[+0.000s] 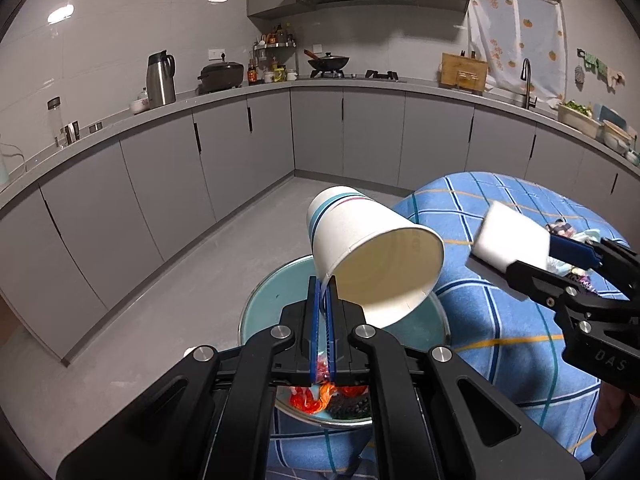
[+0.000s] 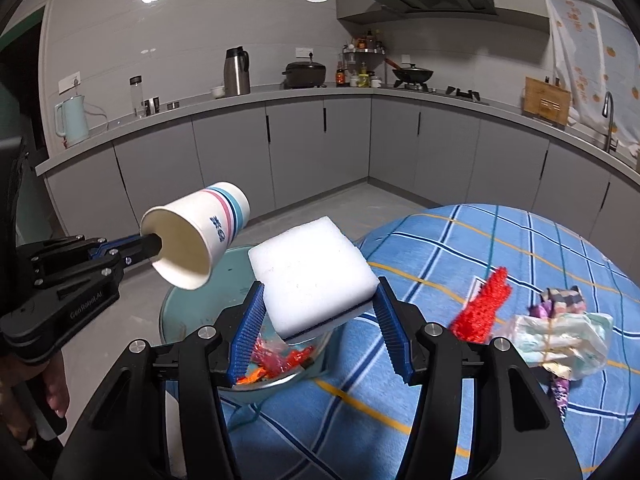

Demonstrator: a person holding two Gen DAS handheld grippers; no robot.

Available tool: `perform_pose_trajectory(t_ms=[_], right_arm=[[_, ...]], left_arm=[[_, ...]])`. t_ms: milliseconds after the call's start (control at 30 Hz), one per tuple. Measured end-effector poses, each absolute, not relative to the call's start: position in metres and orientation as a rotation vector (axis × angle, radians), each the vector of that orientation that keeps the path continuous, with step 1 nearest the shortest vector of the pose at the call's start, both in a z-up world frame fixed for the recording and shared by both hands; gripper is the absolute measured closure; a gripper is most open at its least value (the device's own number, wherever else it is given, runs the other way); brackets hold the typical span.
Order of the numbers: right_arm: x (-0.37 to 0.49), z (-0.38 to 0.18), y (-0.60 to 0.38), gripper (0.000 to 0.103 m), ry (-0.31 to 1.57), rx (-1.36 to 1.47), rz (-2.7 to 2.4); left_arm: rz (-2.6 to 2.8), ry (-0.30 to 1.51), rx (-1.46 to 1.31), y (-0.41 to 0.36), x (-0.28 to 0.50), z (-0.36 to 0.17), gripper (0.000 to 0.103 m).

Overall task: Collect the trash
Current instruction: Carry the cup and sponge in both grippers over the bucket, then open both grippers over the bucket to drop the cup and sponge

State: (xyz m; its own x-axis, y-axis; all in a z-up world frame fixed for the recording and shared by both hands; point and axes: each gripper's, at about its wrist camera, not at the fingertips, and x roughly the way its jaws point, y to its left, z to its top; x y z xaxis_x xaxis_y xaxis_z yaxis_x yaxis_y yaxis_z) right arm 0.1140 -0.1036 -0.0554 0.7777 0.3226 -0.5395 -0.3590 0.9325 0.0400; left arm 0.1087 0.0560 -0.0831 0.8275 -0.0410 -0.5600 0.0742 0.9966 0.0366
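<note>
- Left gripper (image 1: 323, 292) is pinching the rim wall of the paper cup (image 1: 368, 248), fingers all but closed on it. The cup is lying tilted on its side in the air over the teal bin (image 1: 260, 300), mouth facing the camera.
- The left wrist view is hiding most of the bin behind its own linkage; only red and orange scraps (image 1: 316, 398) are peeking through below the fingers.
- The right wrist view is showing what that one cannot: the cup's striped base (image 2: 230, 200), blue lettering on its side, and a hand (image 2: 54, 384) cut off at the left edge.
- Right gripper (image 2: 320, 316) is holding the white foam block (image 2: 312, 276) roughly half open, above the near right of the bin (image 2: 180, 308). The block's lower edge is sitting between the blue pads (image 2: 246, 340); contact on the right pad is hard to make out.
- Far right on the blue checked cloth (image 2: 480, 240): red mesh piece (image 2: 482, 308) and crumpled wrappers (image 2: 560, 336), blurred. The left wrist view is catching only a sliver behind the right gripper.
</note>
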Motion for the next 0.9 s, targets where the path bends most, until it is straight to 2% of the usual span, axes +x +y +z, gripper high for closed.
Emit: perform_pose_trajectory(t_ms=[900], right_arm=[[0.158,-0.092,-0.059,0.047,0.659,-0.129,0.425]], left_arm=[[-0.04,0.684,0.046,0.068,0.127,-0.118,0.099]])
